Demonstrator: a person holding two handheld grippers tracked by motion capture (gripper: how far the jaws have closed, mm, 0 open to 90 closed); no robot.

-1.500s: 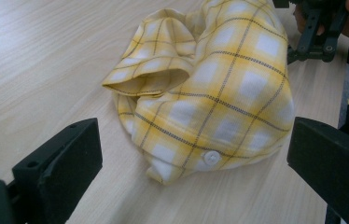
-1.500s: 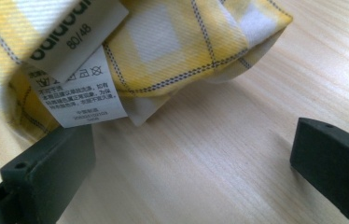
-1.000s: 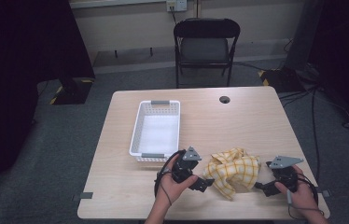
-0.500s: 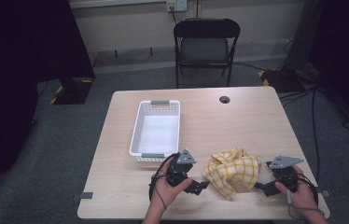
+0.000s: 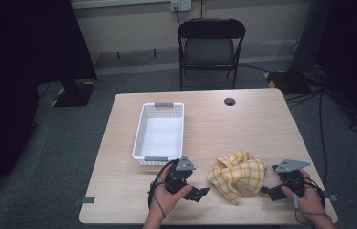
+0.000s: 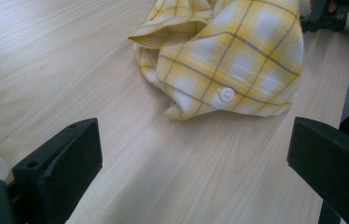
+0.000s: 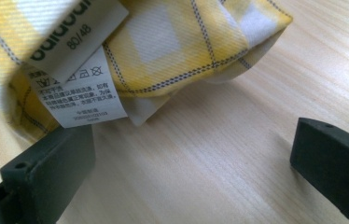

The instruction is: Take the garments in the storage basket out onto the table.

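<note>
A crumpled yellow checked shirt (image 5: 237, 175) lies on the wooden table (image 5: 253, 124), near its front edge and right of the middle. Everything else sits around that shirt. The left gripper (image 5: 199, 192) rests just left of it, held in the person's left hand (image 5: 169, 200), jaws spread wide and gripping nothing; in the left gripper view bare tabletop lies between the jaws, and the shirt (image 6: 228, 56) lies beyond them with a white button (image 6: 226, 94) near its closest fold. The right gripper (image 5: 268, 191) sits just right of the shirt, in the right hand (image 5: 305, 198), also wide open and empty. In the right gripper view, the shirt's white care label (image 7: 77, 86) lies just above one jaw. A white basket (image 5: 160, 132) stands behind and left of the shirt, apart from it. A dark folding chair (image 5: 210, 47) stands well behind, past the table's far edge.
</note>
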